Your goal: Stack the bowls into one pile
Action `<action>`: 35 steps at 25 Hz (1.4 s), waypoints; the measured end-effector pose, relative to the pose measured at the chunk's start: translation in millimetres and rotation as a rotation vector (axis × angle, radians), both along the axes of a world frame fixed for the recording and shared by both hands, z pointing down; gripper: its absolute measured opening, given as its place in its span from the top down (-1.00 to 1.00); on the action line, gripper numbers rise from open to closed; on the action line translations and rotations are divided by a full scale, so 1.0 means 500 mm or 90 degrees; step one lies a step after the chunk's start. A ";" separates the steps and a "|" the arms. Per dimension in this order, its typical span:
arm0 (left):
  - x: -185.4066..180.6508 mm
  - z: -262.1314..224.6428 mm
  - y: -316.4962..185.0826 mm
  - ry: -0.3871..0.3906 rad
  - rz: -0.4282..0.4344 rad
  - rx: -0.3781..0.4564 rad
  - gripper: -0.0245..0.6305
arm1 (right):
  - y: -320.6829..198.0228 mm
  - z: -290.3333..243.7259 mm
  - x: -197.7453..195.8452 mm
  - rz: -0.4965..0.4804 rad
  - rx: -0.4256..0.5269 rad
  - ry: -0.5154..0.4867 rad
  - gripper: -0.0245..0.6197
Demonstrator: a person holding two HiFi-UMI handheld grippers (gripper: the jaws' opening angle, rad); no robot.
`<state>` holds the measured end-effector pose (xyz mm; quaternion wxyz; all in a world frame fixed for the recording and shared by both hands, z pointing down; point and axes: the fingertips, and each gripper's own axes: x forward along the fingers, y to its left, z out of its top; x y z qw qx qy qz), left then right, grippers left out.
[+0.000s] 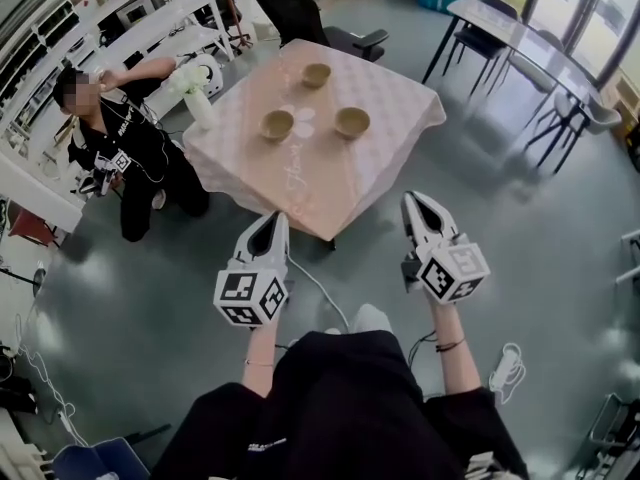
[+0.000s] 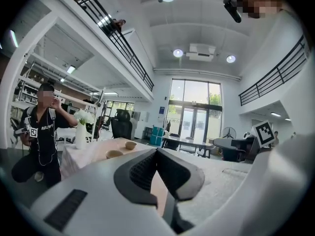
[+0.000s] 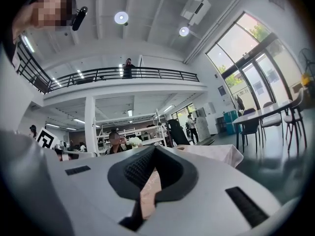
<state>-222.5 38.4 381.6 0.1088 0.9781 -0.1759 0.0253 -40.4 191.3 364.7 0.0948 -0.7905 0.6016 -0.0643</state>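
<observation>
Three tan bowls stand apart on the pink-clothed table [image 1: 390,93]: one at the back [image 1: 317,74], one front left [image 1: 277,124], one front right [image 1: 352,121]. My two grippers hang over the floor short of the table's near edge and touch nothing. The left gripper [image 1: 278,218] is shut and empty, its jaws meeting at a point [image 2: 157,151]. Past it, the left gripper view shows two of the bowls [image 2: 130,145] [image 2: 114,154]. To its right, the right gripper [image 1: 413,200] is shut too, with nothing between its jaws [image 3: 154,147].
A person [image 1: 125,148] crouches left of the table beside a white vase of flowers [image 1: 195,88]. A black office chair [image 1: 300,13] stands behind the table. Dark tables and chairs [image 1: 520,28] fill the right. A cable [image 1: 322,290] lies on the grey floor.
</observation>
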 end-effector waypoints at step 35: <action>0.460 0.157 -0.190 -0.081 -0.189 -0.156 0.93 | -0.375 0.132 0.513 -0.203 -0.126 -0.053 0.95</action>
